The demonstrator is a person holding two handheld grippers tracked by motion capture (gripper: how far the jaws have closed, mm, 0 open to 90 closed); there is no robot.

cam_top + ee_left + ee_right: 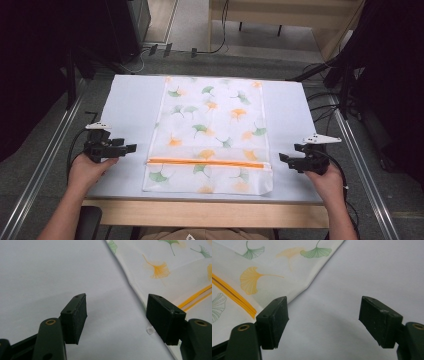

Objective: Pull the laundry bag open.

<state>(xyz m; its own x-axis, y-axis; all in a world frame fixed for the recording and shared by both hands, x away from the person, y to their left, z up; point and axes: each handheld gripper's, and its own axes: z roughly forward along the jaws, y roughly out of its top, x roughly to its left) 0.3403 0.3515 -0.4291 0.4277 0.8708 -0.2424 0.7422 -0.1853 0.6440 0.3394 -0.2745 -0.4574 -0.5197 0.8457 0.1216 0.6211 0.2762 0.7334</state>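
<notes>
A pale lavender cover (pixel 130 107) spreads across the table, whose wooden front edge (pixel 200 212) shows below it. Metal rails (pixel 42 167) run along both sides over grey carpet (pixel 235 62), while black cables (pixel 320 102) trail near a wooden bench (pixel 280 12) beyond.

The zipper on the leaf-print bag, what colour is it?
Orange zipper, clearest in the high view.

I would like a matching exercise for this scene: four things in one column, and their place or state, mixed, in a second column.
1. left claw
2. right claw
3. white mesh bag with ginkgo leaf print
4. orange zipper

a. lies flat at the table's middle
b. open, left of the bag
c. runs across the bag near its front end
d. open, right of the bag

Pairs: 1-b, 2-d, 3-a, 4-c
</notes>
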